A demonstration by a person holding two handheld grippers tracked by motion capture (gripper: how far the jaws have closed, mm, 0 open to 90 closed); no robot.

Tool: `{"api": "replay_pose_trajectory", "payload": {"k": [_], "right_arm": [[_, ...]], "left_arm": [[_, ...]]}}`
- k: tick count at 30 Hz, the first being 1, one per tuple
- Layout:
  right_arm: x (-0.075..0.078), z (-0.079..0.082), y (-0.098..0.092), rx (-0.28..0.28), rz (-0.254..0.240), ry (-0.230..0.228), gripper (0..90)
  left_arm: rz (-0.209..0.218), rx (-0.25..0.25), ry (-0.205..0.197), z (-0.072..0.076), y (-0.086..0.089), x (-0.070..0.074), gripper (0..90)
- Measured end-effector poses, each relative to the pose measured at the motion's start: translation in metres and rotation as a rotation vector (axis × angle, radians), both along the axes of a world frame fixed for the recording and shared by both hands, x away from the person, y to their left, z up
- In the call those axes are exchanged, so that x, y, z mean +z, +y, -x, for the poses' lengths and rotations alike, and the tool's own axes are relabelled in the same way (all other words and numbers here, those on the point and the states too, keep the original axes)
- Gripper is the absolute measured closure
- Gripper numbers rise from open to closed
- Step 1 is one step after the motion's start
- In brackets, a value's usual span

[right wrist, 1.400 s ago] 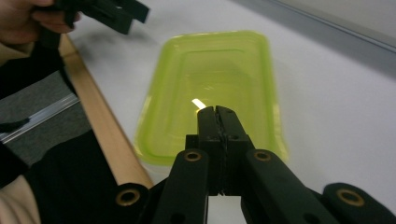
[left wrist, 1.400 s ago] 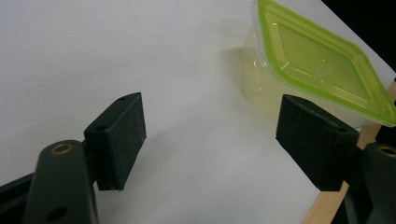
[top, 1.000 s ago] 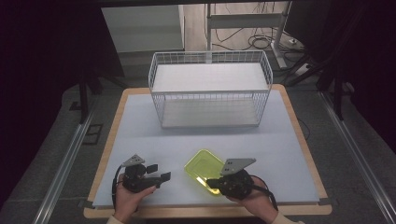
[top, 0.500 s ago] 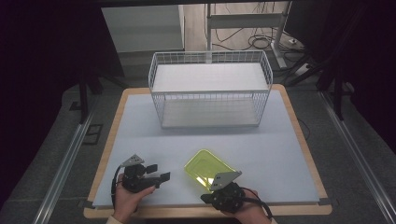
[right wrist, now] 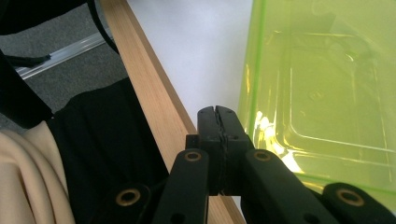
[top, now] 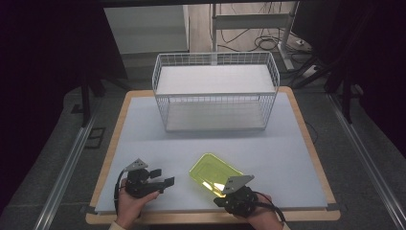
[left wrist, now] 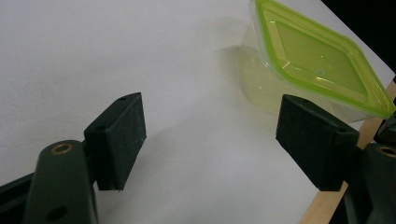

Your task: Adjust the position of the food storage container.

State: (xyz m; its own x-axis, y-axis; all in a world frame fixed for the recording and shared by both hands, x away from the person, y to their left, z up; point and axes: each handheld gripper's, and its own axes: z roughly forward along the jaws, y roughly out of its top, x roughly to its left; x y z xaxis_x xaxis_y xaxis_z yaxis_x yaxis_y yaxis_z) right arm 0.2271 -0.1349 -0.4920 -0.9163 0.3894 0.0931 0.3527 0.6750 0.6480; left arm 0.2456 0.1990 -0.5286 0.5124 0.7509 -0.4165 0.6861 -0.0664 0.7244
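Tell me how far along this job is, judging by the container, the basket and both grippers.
Done: nothing yet that shows; the wire basket holds nothing. In hand: nothing either; the right gripper is shut with nothing between its jaws, beside the green-lidded container, which sits on the table. The left gripper rests open, apart from it. Left, probably: gripping the container and moving it, perhaps into the basket.

High view looks down from the near side; both gripper views sit close, sharing the translucent yellow-green plastic lidded container (top: 215, 173) (left wrist: 314, 60) (right wrist: 322, 88).
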Motion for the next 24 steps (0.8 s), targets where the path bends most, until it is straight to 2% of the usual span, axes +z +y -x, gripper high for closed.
{"api": "replay_pose_trajectory", "payload": {"k": [11, 18, 24], "right_arm": [[0.001, -0.010, -0.024, -0.053, -0.008, 0.007, 89.9], [0.002, -0.027, -0.047, -0.119, -0.026, 0.003, 89.9], [0.002, -0.036, -0.056, -0.151, -0.031, 0.000, 89.9]], "left_arm": [[-0.001, -0.004, 0.001, 0.000, -0.001, 0.000, 23.7], [-0.006, -0.008, 0.001, 0.000, -0.001, 0.000, 23.7], [-0.004, -0.006, 0.002, 0.000, -0.002, 0.000, 23.7]]}}
